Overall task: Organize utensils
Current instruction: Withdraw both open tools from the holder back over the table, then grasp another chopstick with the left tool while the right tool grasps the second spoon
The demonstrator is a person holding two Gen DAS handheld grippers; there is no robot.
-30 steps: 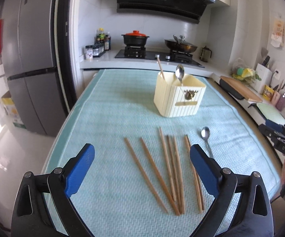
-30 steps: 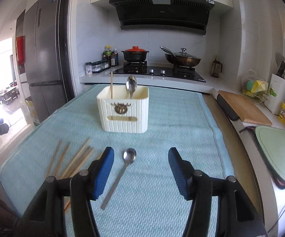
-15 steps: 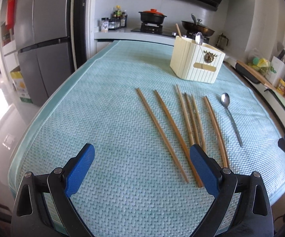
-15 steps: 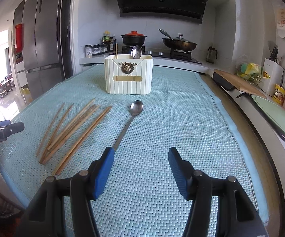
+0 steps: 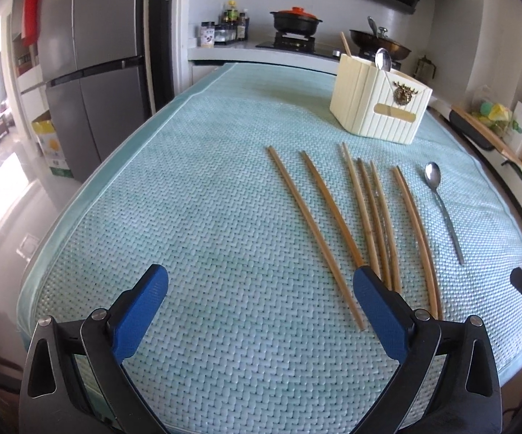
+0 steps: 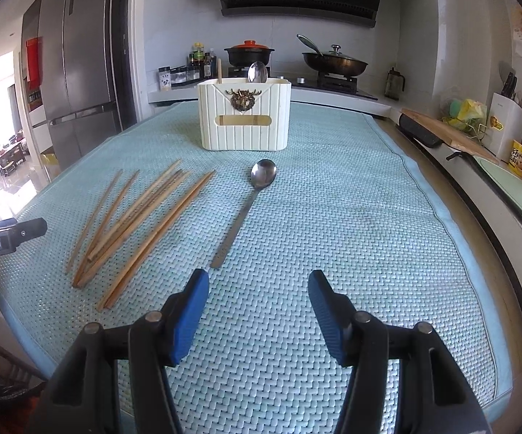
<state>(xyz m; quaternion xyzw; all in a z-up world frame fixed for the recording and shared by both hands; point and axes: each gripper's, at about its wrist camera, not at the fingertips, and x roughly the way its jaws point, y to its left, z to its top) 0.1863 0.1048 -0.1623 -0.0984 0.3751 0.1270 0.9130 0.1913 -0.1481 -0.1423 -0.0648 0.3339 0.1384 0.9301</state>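
Several wooden chopsticks [image 5: 366, 213] [image 6: 141, 217] lie fanned on the light blue woven mat [image 5: 188, 199] [image 6: 351, 199]. Right of them lies a metal spoon [image 5: 442, 206] [image 6: 246, 209], bowl toward a cream utensil holder [image 5: 380, 105] [image 6: 244, 117] that has one chopstick and one spoon standing in it. My left gripper [image 5: 259, 282] is open and empty just above the mat's near edge, its right finger next to the chopsticks' near ends. My right gripper [image 6: 257, 285] is open and empty, just short of the spoon's handle end.
A fridge [image 5: 91, 72] stands at the left. Behind the mat is a stove with a red-lidded pot [image 6: 248, 52] and a wok [image 6: 333, 59]. A cutting board [image 6: 449, 133] and counter items line the right side. The other hand-held gripper [image 6: 4, 238] shows at the left edge.
Both grippers have come down toward the mat and closer to the utensils; the holder now sits higher and farther in each view. Their jaws have kept the same gap.
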